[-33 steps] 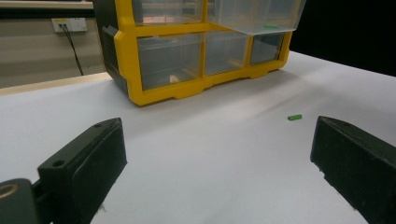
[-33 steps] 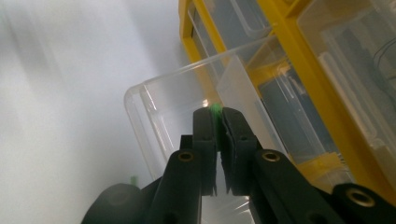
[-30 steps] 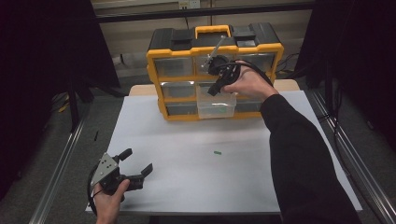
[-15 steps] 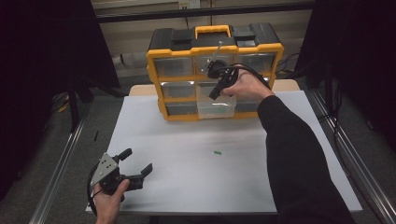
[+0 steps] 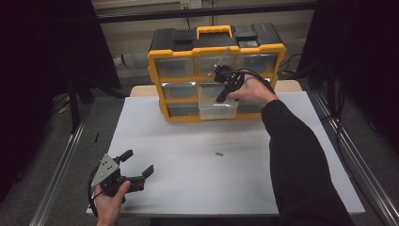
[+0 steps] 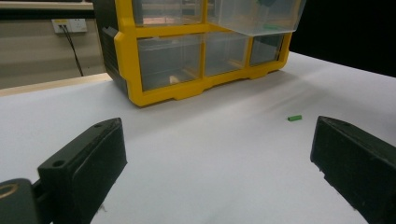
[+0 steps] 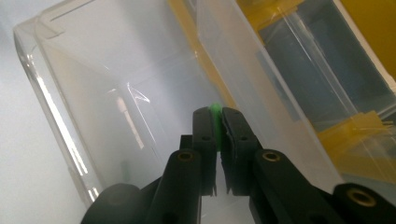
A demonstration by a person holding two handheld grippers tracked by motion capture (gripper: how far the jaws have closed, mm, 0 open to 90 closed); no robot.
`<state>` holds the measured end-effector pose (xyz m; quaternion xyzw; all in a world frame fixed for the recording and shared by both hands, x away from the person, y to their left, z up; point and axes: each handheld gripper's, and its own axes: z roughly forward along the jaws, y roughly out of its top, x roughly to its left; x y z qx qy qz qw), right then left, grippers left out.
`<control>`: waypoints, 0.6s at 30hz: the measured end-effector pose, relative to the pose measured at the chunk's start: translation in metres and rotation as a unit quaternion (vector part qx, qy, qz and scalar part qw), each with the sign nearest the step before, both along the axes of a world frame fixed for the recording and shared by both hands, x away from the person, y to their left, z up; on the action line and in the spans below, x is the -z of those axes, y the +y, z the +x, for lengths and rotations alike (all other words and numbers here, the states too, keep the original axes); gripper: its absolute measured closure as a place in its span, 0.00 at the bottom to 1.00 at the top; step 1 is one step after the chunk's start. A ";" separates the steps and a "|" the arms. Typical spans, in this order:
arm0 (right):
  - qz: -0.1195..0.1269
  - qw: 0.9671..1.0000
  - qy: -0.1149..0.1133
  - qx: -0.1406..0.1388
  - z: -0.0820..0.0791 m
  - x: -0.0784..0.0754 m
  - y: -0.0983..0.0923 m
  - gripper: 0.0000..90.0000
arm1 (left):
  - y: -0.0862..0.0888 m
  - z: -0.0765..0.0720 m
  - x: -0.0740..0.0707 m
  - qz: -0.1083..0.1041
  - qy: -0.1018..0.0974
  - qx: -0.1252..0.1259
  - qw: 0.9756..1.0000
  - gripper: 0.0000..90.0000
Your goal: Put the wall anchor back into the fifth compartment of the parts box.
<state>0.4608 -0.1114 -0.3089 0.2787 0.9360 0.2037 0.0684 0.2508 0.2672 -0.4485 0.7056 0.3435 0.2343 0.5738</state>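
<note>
Green peg (image 7: 215, 112) sits pinched tight between the jaws of the right tool (image 7: 216, 122), just over the clear drawer (image 5: 217, 109) pulled out of the yellow box (image 5: 155, 80) at the tabletop's (image 5: 188, 141) far edge. Another green peg (image 5: 219, 153) lies mid-tabletop. Left tool (image 5: 136, 165) rests wide and empty near the front-left corner.

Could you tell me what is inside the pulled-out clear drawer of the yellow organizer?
The right gripper holds a green piece over the clear drawer; its floor below the jaws is hidden.
</note>
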 end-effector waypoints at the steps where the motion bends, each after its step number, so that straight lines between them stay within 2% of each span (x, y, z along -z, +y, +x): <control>1: -0.003 1.000 0.000 0.002 0.000 0.000 0.001 0.94 | 0.000 0.000 0.000 0.000 0.000 0.000 1.000 0.04; 13: -0.017 1.000 0.003 0.013 0.004 0.003 0.001 0.93 | 0.000 0.000 0.000 -0.001 -0.001 0.004 1.000 0.04; 18: -0.017 1.000 0.003 0.014 0.003 0.003 0.002 0.87 | 0.000 0.000 0.000 -0.002 -0.001 0.003 1.000 0.04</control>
